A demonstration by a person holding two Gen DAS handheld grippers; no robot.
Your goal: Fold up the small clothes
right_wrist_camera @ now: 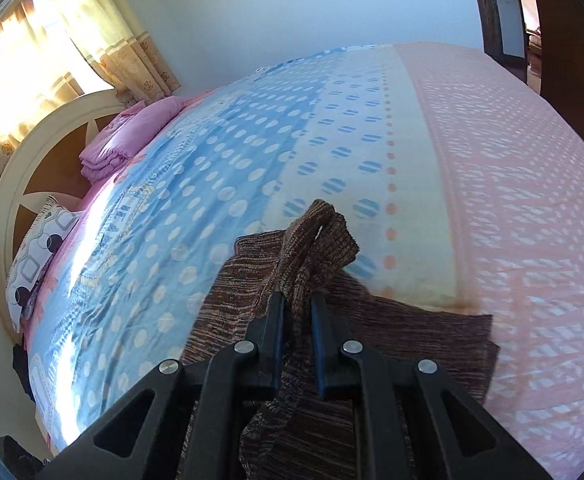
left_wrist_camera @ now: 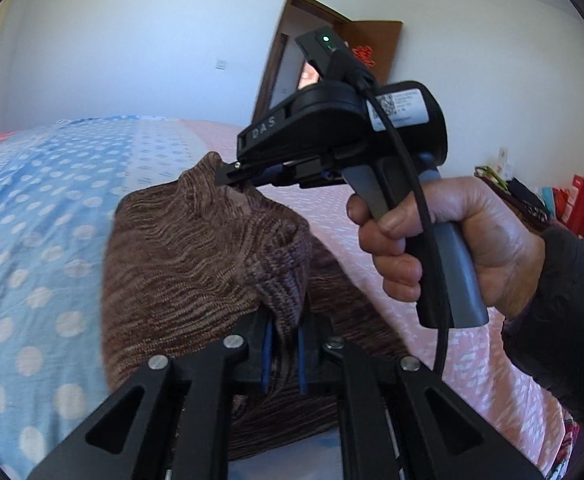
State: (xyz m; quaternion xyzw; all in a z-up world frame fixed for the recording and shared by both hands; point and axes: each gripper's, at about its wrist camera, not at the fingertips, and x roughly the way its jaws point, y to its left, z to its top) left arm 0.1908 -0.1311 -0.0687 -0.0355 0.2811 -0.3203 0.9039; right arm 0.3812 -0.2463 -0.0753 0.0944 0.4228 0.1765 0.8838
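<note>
A brown striped knit garment [left_wrist_camera: 196, 256] is lifted above the bed. My left gripper [left_wrist_camera: 284, 332] is shut on a bunched edge of it, close to the camera. My right gripper [left_wrist_camera: 238, 184] shows in the left wrist view, held by a hand, and is shut on another edge of the garment further up. In the right wrist view the right gripper [right_wrist_camera: 297, 308] pinches a fold of the garment [right_wrist_camera: 316, 236], and the rest of the knit hangs down and spreads over the bed.
The bed [right_wrist_camera: 252, 152] has a blue dotted sheet and a pink patterned section [right_wrist_camera: 512, 184]. A folded pink blanket [right_wrist_camera: 128, 136] and a pillow [right_wrist_camera: 40, 256] lie by the headboard. An open door [left_wrist_camera: 292, 60] is at the back. Bags [left_wrist_camera: 572, 204] stand at the right.
</note>
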